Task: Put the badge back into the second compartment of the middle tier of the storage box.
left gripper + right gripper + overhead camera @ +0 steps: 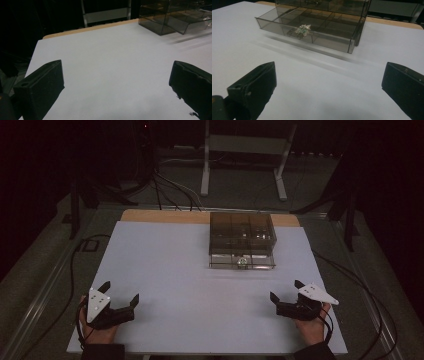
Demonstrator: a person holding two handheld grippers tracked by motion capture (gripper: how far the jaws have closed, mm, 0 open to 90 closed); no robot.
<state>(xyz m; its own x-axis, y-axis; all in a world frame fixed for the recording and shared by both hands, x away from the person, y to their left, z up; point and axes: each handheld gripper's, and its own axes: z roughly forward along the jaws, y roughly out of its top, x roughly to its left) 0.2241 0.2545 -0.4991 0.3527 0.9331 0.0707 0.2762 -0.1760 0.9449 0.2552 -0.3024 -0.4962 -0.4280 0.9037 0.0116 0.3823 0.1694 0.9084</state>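
Note:
A smoky transparent drawer box (242, 232) stands at the far middle of the white table (165, 270). Its bottom drawer (312, 31) is pulled out toward me and is split into compartments. A small shiny crumpled item (302, 29) lies in one front compartment (242, 261). My left gripper (120, 292) rests open near the front left corner, held by a hand. My right gripper (286, 289) rests open near the front right, jaws wide apart with nothing between them. The box corner (172, 17) shows at the upper right of the left gripper view.
A wooden strip (165, 216) runs along the table's far edge. Behind it stand a white frame with legs (242, 155) and dark stands, with cables (175, 190) on the floor. Bare white table surface lies between the grippers and the box.

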